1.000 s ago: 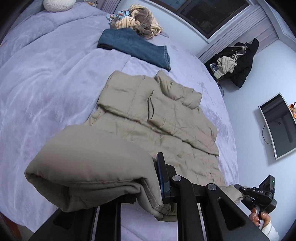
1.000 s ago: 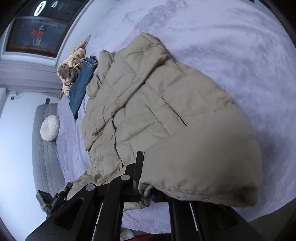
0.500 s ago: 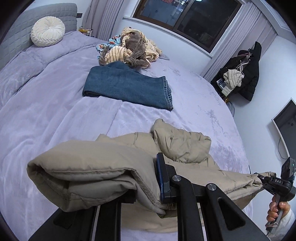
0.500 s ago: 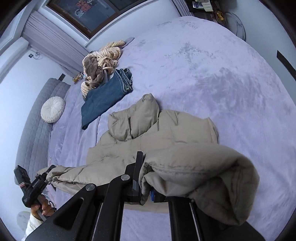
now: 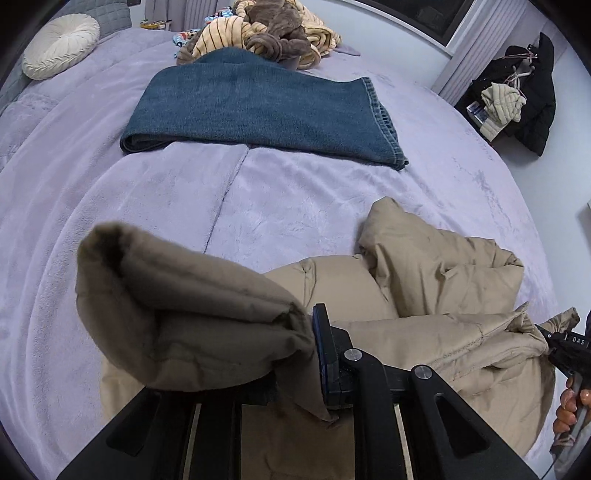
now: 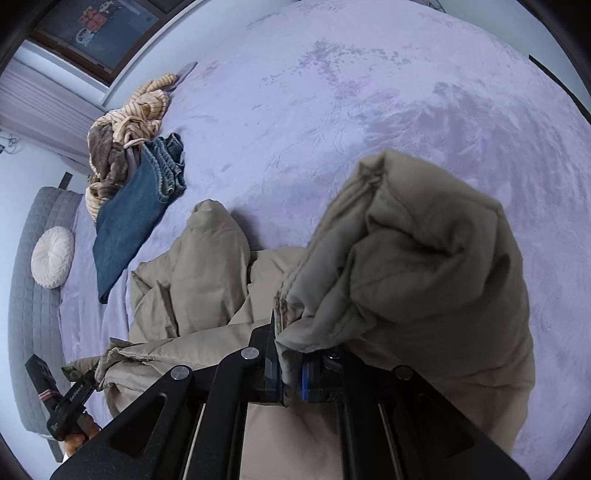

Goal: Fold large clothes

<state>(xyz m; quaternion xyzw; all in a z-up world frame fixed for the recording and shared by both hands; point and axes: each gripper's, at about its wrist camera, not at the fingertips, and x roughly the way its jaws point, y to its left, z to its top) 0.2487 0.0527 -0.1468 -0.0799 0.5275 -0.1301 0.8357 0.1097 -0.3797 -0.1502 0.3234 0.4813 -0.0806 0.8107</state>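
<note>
A beige puffer jacket [image 5: 436, 269] lies bunched on the lilac bed [image 5: 184, 192]. My left gripper [image 5: 295, 362] is shut on one bottom corner of the jacket, whose hem drapes over the jaws. My right gripper [image 6: 295, 373] is shut on the other bottom corner [image 6: 406, 258], which bulges above the jaws. Both corners are held above the jacket's upper part and collar [image 6: 210, 236]. The right gripper also shows in the left wrist view [image 5: 561, 339]; the left gripper shows in the right wrist view [image 6: 85, 387].
Folded blue jeans [image 5: 258, 110] lie just beyond the jacket. A heap of striped and brown clothes [image 5: 266, 33] sits behind them, and a round cream cushion [image 5: 59, 44] near the grey headboard. Dark coats [image 5: 524, 85] hang by the wall on the right.
Both grippers have carried the jacket's bottom hem forward over its body toward the collar and jeans. The jacket, spread flat before, is now doubled and bunched.
</note>
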